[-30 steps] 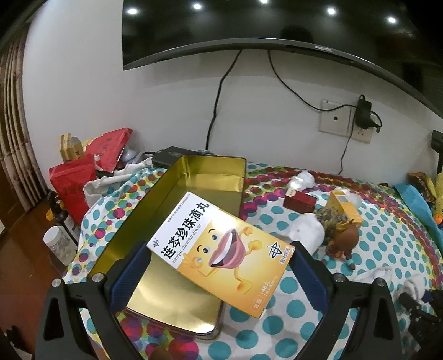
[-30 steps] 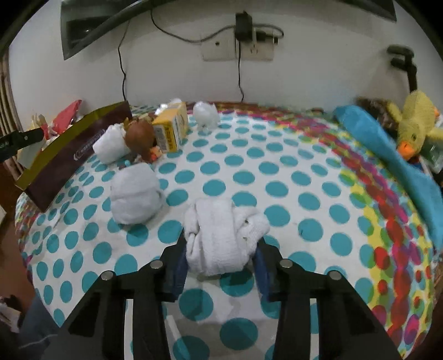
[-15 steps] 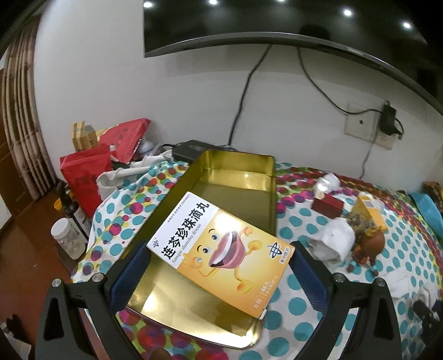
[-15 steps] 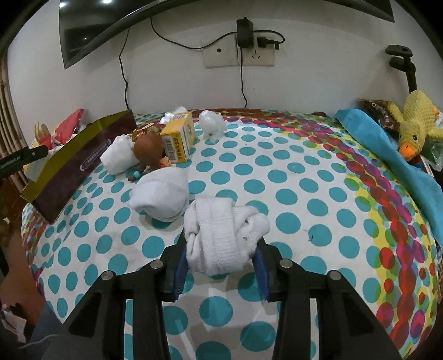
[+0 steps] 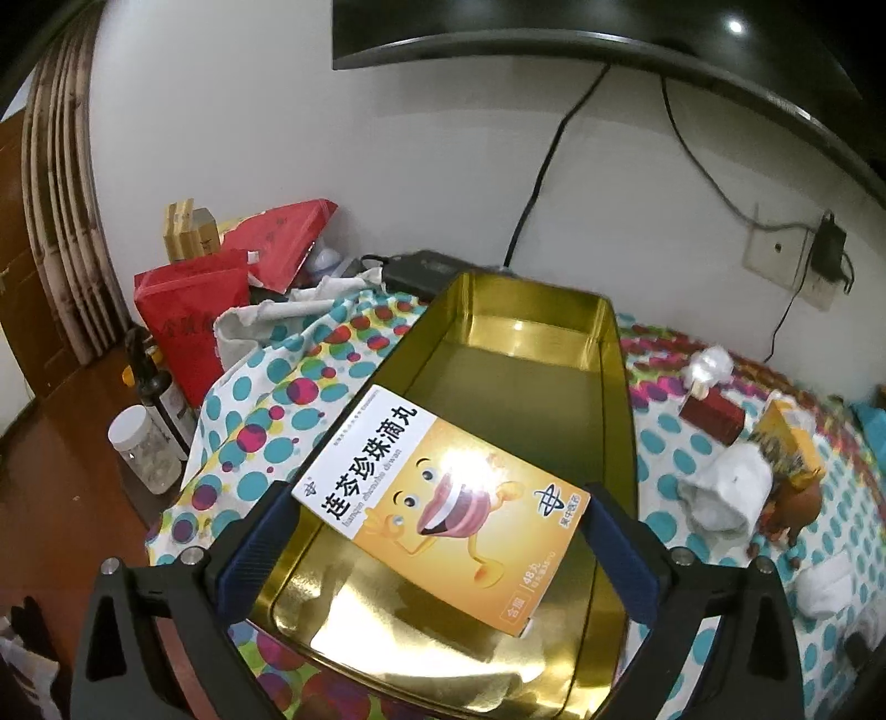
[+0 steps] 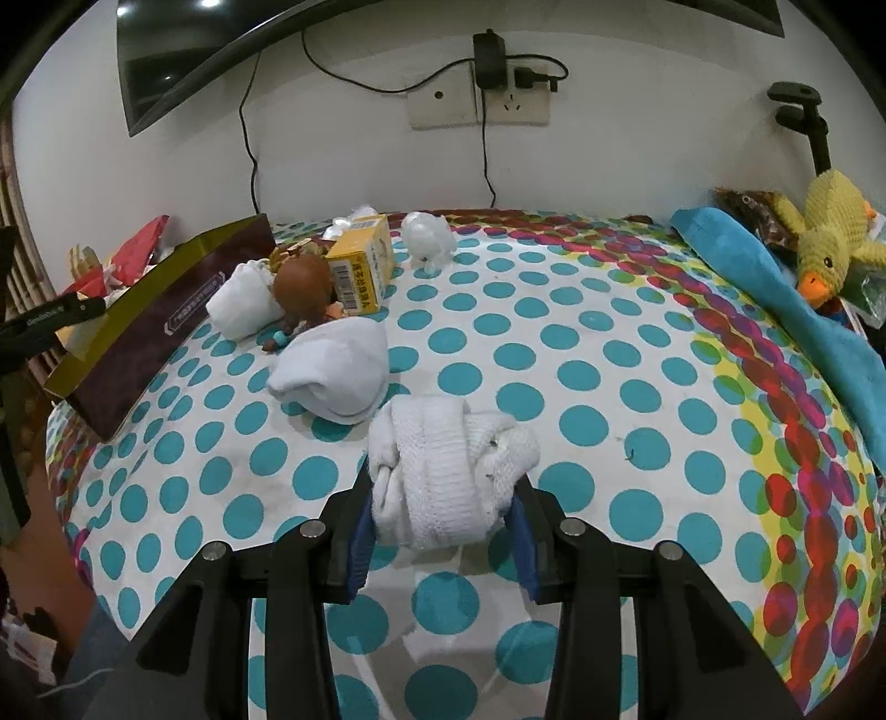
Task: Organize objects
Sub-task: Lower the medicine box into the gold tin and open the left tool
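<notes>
Right hand-held gripper (image 6: 440,512) clamped on a rolled white sock (image 6: 448,471) at lower centre of the frame.

Its blue-padded fingers (image 6: 357,540) press the roll's two sides above the polka-dot cloth (image 6: 581,332). Just beyond, left of centre, lies a second white sock bundle (image 6: 332,374); farther up-left sit a brown figurine (image 6: 302,288), a yellow box (image 6: 362,271) and a gold tin (image 6: 138,321). A plush duck (image 6: 830,232) rests at upper right.

wall socket (image 6: 479,102), television (image 5: 581,27), glass jar (image 5: 141,448)
</notes>
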`<state>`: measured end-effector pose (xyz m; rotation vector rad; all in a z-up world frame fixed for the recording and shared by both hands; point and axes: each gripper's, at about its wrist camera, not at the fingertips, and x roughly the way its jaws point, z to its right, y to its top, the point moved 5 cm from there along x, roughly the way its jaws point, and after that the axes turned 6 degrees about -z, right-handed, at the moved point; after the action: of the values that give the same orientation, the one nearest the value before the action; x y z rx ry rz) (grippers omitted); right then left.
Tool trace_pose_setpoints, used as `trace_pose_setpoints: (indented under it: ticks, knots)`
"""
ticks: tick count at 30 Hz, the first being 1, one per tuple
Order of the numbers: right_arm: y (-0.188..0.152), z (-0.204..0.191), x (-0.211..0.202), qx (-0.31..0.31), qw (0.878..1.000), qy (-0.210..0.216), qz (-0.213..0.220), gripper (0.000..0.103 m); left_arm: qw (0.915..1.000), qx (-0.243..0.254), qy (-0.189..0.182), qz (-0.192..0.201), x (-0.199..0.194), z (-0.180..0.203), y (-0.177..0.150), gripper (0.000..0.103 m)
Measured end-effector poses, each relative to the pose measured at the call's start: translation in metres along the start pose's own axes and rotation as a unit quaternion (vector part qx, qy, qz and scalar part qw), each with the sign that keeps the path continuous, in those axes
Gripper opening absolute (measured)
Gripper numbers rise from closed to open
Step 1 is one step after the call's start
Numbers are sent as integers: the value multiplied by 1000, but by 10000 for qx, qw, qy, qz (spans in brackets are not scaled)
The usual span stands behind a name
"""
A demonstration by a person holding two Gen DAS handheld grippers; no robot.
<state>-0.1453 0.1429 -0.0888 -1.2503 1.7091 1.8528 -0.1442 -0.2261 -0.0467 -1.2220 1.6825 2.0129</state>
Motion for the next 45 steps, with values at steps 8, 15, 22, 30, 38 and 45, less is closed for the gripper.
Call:
trace_pose_setpoints:
  ticks: [8,15,22,30,38,45]
  knots:
    - [14,-16,-6,-135,9999,32,89,39,9997,49,146,192,-11,-1,-1,103]
    - [57,-71,-6,-511,9979,307,245,39,9992,-22,-128,391,-31,-5,-3,103]
    - [106,-151,2,-1192,9910,423,439,40,9948,-251,-717,683,-32,-14,-11,103]
    - [110,-185,17,-1403,9880,555,334,41,9915,-380,-1068,633,-30,-19,-15,103]
    - [103,-186,30,-1426,9876,635,185,41,9942,-170,-966,448,-16,-21,-13,103]
    - [101,-192,25,-1444,9865,751,199,42,9931,-23,-1053,510,-18,-14,-18,103]
